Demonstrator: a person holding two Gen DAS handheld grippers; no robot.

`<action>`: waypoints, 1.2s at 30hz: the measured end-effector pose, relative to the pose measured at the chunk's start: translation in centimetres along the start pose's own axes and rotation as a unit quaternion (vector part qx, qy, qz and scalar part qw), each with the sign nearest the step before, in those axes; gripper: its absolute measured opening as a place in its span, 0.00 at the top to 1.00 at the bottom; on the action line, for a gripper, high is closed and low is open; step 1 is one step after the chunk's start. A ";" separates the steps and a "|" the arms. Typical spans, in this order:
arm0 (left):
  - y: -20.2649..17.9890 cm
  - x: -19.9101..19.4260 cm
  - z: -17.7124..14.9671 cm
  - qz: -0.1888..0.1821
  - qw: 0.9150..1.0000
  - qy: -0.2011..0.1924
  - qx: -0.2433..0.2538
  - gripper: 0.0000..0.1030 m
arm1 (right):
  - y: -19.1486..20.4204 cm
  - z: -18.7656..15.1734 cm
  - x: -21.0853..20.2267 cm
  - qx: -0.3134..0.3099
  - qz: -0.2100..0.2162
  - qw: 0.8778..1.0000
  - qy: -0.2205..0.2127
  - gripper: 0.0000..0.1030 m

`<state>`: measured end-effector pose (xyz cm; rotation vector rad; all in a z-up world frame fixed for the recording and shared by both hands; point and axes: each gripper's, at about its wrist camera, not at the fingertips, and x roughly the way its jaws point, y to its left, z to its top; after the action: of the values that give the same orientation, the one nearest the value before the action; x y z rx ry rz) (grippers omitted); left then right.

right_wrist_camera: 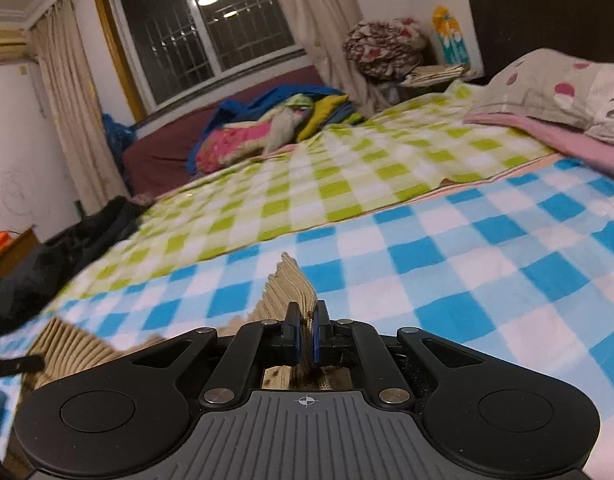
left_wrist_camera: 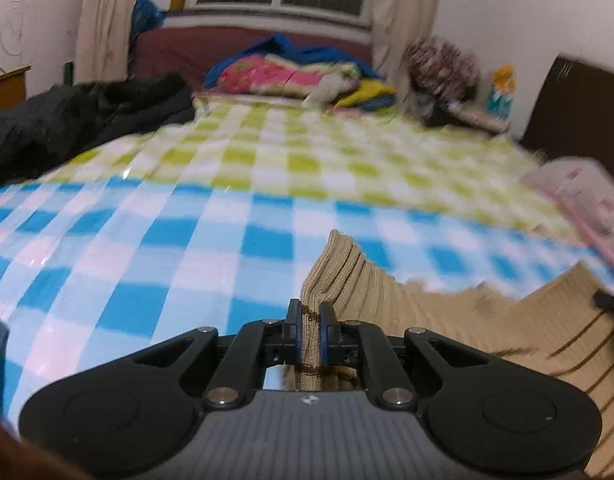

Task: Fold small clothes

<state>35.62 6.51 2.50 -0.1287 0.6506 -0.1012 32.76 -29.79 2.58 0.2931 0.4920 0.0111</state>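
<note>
A small tan ribbed knit garment (left_wrist_camera: 447, 320) with dark brown stripes is held up above the blue-and-white checked bedspread (left_wrist_camera: 147, 248). My left gripper (left_wrist_camera: 311, 312) is shut on its ribbed edge, which sticks up between the blue pads. My right gripper (right_wrist_camera: 305, 314) is shut on another part of the same garment (right_wrist_camera: 291, 284); the cloth hangs away to the left (right_wrist_camera: 67, 348). The right gripper's tip shows at the right edge of the left wrist view (left_wrist_camera: 611, 302). The left gripper's tip shows at the left edge of the right wrist view (right_wrist_camera: 15, 364).
A green-and-white checked sheet (right_wrist_camera: 347, 168) covers the far half of the bed. A black garment (left_wrist_camera: 79, 120) lies at the far left. A pile of colourful bedding (left_wrist_camera: 291, 76) lies below the window. A pillow (right_wrist_camera: 555, 88) on pink cloth lies at the right, by the dark headboard (right_wrist_camera: 547, 12).
</note>
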 end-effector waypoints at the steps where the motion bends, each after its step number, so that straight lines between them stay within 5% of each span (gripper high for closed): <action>1: -0.1 0.8 -0.6 0.012 1.000 0.008 0.011 0.85 | -0.2 -0.3 0.7 -0.002 -0.013 1.000 0.012 0.95; 6: 0.3 2.3 -3.1 0.037 0.999 0.021 0.018 0.84 | -1.5 -2.6 3.2 -0.004 -0.048 0.996 0.071 0.94; 18: 0.9 -2.3 -2.6 0.052 0.998 -0.044 -0.001 0.85 | 0.1 -1.6 1.3 -0.015 -0.025 0.999 0.022 0.94; 25: 0.0 1.1 -4.3 0.100 0.994 0.007 0.051 0.83 | -0.3 -2.7 4.0 -0.040 -0.066 0.995 0.067 0.92; 32: -0.3 -1.6 -4.2 0.104 0.992 -0.010 0.065 0.69 | -0.7 -1.6 1.0 -0.021 -0.046 0.998 0.047 0.87; 36: -0.1 -3.9 -4.3 0.103 0.992 -0.030 0.059 0.69 | 0.1 -1.4 -2.0 -0.032 -0.025 0.999 0.027 0.86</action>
<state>29.92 6.56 1.49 0.0493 0.5935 0.0636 30.36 -29.45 2.35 0.2188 0.5511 -0.0136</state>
